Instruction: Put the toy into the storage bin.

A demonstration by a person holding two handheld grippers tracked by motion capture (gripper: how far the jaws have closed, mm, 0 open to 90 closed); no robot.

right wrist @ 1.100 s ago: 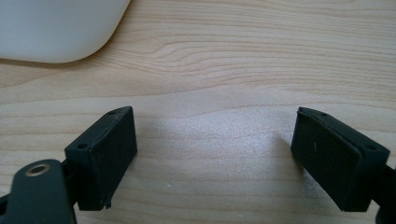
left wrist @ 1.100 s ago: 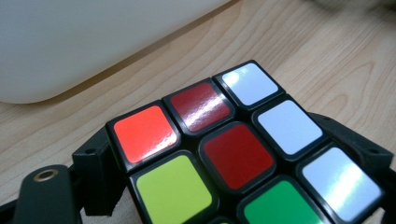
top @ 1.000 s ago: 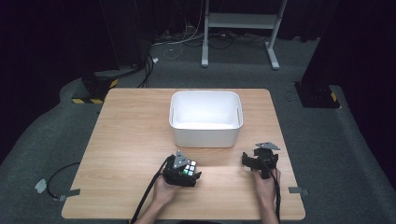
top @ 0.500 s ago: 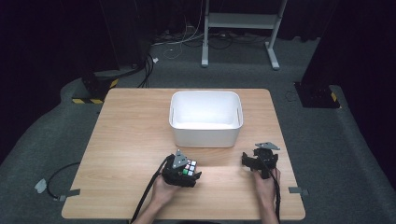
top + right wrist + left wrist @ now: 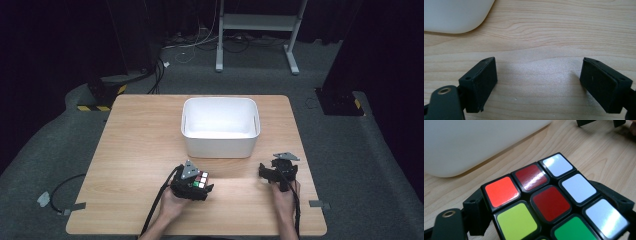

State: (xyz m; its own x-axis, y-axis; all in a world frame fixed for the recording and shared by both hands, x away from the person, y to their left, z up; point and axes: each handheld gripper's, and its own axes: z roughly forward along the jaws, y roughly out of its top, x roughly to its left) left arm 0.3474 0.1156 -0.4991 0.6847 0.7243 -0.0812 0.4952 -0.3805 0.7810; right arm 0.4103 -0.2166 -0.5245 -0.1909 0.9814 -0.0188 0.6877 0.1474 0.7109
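Clamping the puzzle cube [image 5: 200, 179] between its jaws, the left gripper [image 5: 192, 182] holds it at the near edge of the wooden counter [image 5: 140, 150], just short of the smooth white plastic bin [image 5: 220, 145], likely its destination. Glossy stickers, black frame. Right gripper [image 5: 272, 172] idles nearby, jaws spread, empty.
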